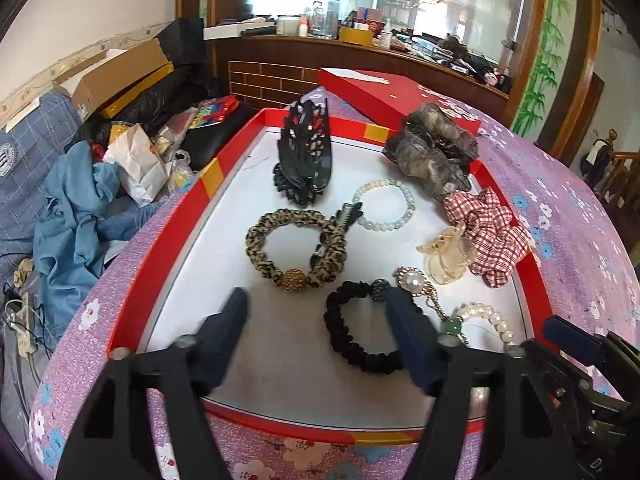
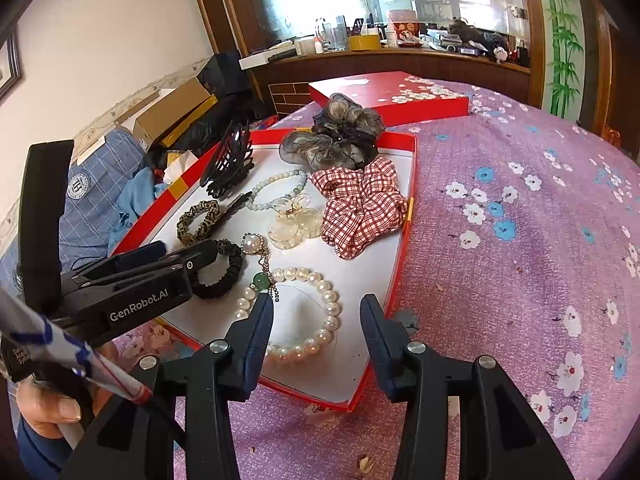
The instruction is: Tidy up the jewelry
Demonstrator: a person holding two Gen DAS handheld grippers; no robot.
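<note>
A red tray [image 1: 168, 232] with a white floor holds a black hair claw [image 1: 306, 156], a leopard scrunchie [image 1: 296, 244], a pale bead bracelet [image 1: 386, 204], a checked scrunchie [image 1: 488, 232], a clear claw clip [image 1: 448, 254] and a pearl brooch [image 1: 414, 280]. My left gripper [image 1: 317, 300] stands open over the tray's near end, its right finger above a black scrunchie [image 1: 352, 332]. The right gripper [image 2: 316, 300] is open just above a pearl bracelet [image 2: 330, 312], touching nothing. The left gripper [image 2: 160, 264] also shows beside it.
A grey-brown gauze scrunchie [image 1: 432, 152] hangs over the tray's far rim. Behind it lies the red lid [image 1: 380, 92]. A purple floral tablecloth [image 2: 520, 240] spreads to the right. Left of the table are blue cloth [image 1: 68, 224] and a cardboard box [image 1: 116, 76].
</note>
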